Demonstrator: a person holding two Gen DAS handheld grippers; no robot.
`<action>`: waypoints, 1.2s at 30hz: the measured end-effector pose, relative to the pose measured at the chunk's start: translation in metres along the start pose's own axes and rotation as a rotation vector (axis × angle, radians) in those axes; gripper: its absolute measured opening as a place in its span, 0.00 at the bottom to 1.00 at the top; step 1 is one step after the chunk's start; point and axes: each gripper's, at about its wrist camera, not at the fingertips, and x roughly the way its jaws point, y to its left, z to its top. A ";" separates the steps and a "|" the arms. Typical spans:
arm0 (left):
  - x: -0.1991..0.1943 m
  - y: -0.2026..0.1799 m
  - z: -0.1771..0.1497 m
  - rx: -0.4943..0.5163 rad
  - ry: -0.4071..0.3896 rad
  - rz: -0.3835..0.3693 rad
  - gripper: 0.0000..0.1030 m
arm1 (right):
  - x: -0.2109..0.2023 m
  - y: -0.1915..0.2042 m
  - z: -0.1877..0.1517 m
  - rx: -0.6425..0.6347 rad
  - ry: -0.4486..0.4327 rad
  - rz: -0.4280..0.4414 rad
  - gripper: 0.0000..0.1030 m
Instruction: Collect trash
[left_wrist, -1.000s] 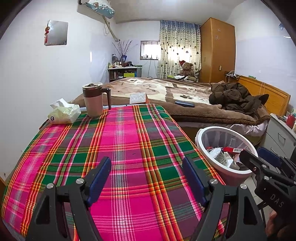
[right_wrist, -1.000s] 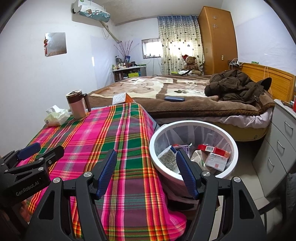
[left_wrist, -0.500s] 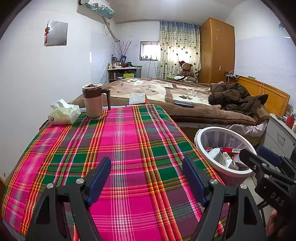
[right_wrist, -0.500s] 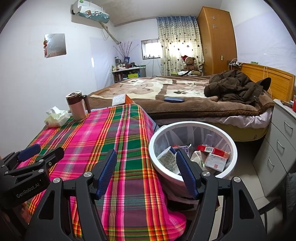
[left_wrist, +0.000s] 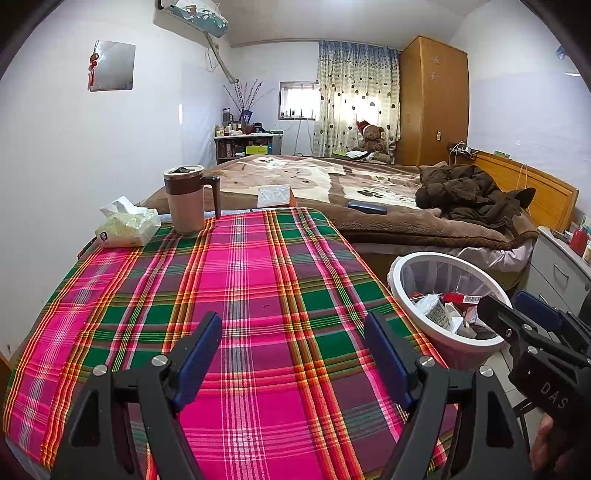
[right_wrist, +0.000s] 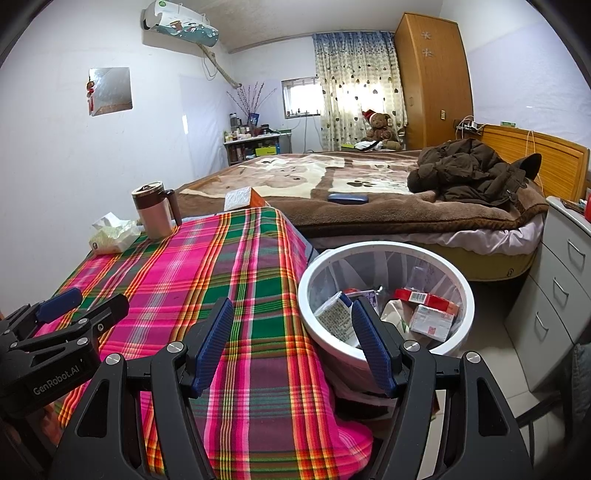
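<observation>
Nothing has moved since the earlier frames: both tongs hang released and empty. Cartons and wrappers (right_wrist: 430, 306) lie inside the white bin (right_wrist: 384, 248) on the floor off the tabletop's right edge; they look light and crushable, best pinched across flat sides. Left tongs (left_wrist: 293, 356) hover over the plaid tabletop (left_wrist: 236, 280), right tongs (right_wrist: 291, 341) over its right edge beside the bin.

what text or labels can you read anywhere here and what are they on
"GenRobot.AI": on the left gripper body, seen from the right wrist view.
"DAS": on the right gripper body, seen from the left wrist view.
Barcode on the red box in the bin: digits too small to read.
Print on the white cartons in the bin: too small to read.
Logo on the tissue pack: blurred, unreadable.
</observation>
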 end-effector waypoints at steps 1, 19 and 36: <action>0.000 0.000 0.000 0.000 0.002 0.000 0.78 | 0.000 0.000 0.000 0.000 0.000 0.000 0.66; 0.000 0.001 0.002 -0.003 0.004 -0.001 0.78 | -0.001 0.002 0.001 0.000 -0.001 0.002 0.66; 0.001 0.002 0.002 -0.005 0.004 -0.001 0.78 | 0.000 0.003 0.001 0.002 0.000 0.002 0.66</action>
